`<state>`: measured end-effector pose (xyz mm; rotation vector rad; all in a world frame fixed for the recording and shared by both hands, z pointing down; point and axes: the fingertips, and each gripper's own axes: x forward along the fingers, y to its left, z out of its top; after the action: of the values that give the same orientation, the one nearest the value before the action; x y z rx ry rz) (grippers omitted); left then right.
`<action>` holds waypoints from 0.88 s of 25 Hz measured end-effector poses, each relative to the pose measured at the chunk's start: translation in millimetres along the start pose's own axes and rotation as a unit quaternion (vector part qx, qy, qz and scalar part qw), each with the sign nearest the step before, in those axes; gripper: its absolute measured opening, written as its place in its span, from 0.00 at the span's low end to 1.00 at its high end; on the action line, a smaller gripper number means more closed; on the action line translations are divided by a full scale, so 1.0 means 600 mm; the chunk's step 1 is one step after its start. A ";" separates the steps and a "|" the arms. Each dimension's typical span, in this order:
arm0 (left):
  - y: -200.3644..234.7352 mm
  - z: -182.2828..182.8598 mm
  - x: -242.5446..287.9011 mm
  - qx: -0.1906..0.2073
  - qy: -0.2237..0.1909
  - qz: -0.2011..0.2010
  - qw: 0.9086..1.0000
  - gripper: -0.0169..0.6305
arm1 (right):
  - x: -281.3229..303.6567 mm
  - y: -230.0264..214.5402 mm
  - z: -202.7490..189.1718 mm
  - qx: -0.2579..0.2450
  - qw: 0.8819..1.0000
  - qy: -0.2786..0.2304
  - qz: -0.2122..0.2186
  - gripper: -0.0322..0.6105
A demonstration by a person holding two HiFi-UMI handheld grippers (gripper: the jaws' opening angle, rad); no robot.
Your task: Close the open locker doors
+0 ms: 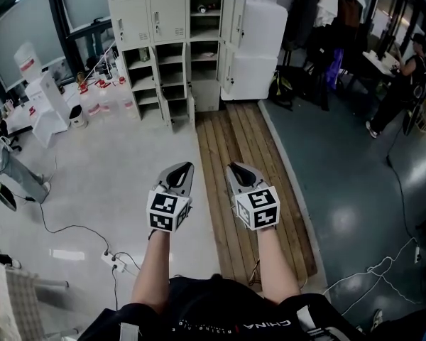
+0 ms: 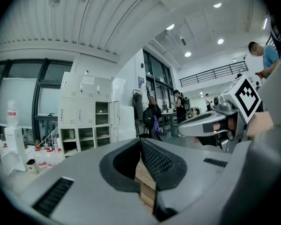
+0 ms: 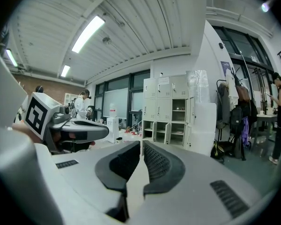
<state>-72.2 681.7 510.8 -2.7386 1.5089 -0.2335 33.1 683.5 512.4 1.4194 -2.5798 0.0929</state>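
- Locker doors point(image 1: 234, 21): several hang open on the lockers point(image 1: 167, 20), which stand at the far end of the planks point(image 1: 231, 130), well away from both tongs.
- Handling, as a judgement: they look like thin sheet metal, so probably light and stiff, swinging freely on side hinges. A hard shove may make one bounce back off its frame.
- Where to act: no pinch seems needed. A flat push on the face near the free edge, away from the hinge, should swing each one shut. That edge is thin, so a grip there would be prone to slip.
- Looks: cream-white panels, taller than wide, in a grid of columns. The upper left ones are shut and flush. The open ones jut out toward the planks, seen nearly edge-on, beside compartments with bare shelves and a few small items too small to name.
- Left tongs point(image 1: 179, 177): held over the planks' near left edge, pressed together at the tips with nothing between.
- Right tongs point(image 1: 243, 175): just beside them over the planks, likewise pressed together and empty.
- Both point toward the lockers; no door is within reach yet.
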 end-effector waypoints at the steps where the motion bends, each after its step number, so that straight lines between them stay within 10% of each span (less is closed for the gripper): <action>1: -0.004 -0.001 0.005 -0.004 -0.002 0.002 1.000 0.06 | -0.001 -0.011 -0.004 0.001 1.000 0.000 -0.001 0.13; 10: 0.000 0.000 0.067 -0.003 -0.012 -0.008 1.000 0.06 | 0.040 -0.076 -0.011 0.003 1.000 0.001 -0.006 0.13; 22: 0.199 0.012 0.265 -0.005 -0.020 -0.048 0.999 0.06 | 0.286 -0.167 0.031 0.017 0.999 0.009 -0.036 0.13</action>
<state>-87.9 483.2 514.6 -2.8082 1.3751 -0.1727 25.3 484.3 524.6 1.5140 -2.5223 0.1393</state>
